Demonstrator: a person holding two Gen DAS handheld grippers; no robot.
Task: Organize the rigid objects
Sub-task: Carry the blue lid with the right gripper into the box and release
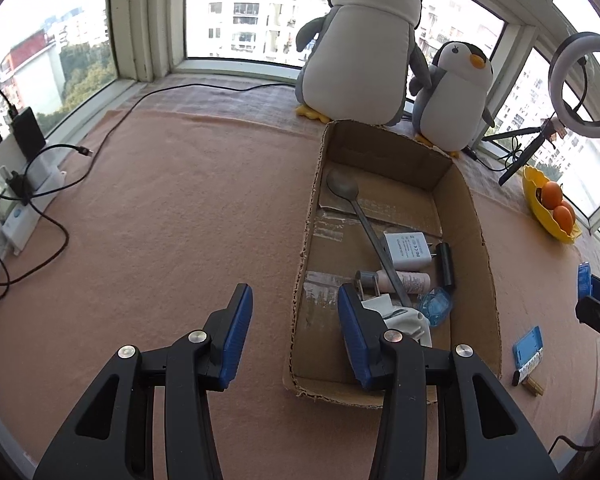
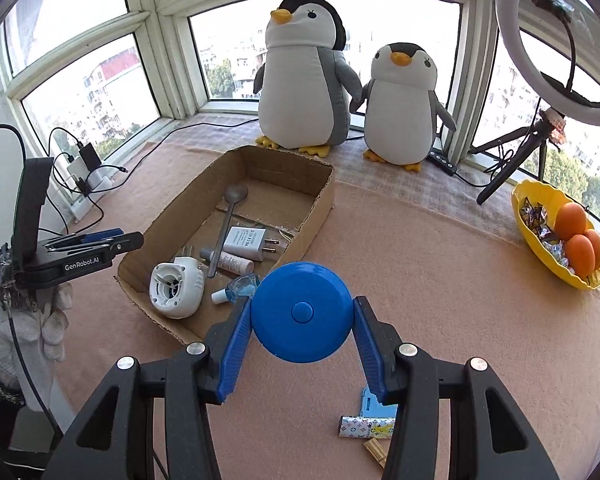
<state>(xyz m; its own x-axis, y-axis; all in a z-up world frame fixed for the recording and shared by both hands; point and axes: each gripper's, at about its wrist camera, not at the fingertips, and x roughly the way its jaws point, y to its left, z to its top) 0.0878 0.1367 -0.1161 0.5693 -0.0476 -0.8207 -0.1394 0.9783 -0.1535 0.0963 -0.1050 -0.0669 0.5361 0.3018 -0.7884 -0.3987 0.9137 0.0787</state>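
Pink blanket covers the surface [image 2: 440,280] of this bay-window nook, with high-rise buildings outside the glass. Nearest the right wrist camera, the right tool [image 2: 303,312] grips a round blue disc [image 2: 302,312] with a centre button, its blue pads pressed against either side and the disc held clear above the surface. Under that tool lie a small patterned tube [image 2: 366,427], a light blue item [image 2: 370,402] and a wooden piece [image 2: 374,450], all outside the box.

In the left wrist view, the left tool [image 1: 296,330] has its jaws apart with nothing between them, straddling the near left wall of the cardboard box [image 1: 482,248]. A white-gloved hand [image 2: 54,320] holds this tool, seen at the left of the right wrist view.

Inside the box, at the near end, sit a white handheld fan [image 2: 176,288] and a small clear blue bottle [image 2: 240,286]. Just beyond them lie a pink tube [image 2: 236,262], a white plug adapter [image 2: 246,243] and a small black cylinder [image 1: 446,266]. A long metal spoon [image 1: 354,208] lies lengthwise over the tube, its bowl towards the far end.

Off to the right, a yellow dish [image 2: 540,256] holds oranges [image 2: 578,236] and wrapped sweets. Behind the box stand a large plush penguin [image 2: 304,80] and a smaller plush penguin [image 2: 400,108], beside a ring light [image 2: 512,52] on a tripod. Chargers and cables [image 1: 24,152] crowd the left sill.
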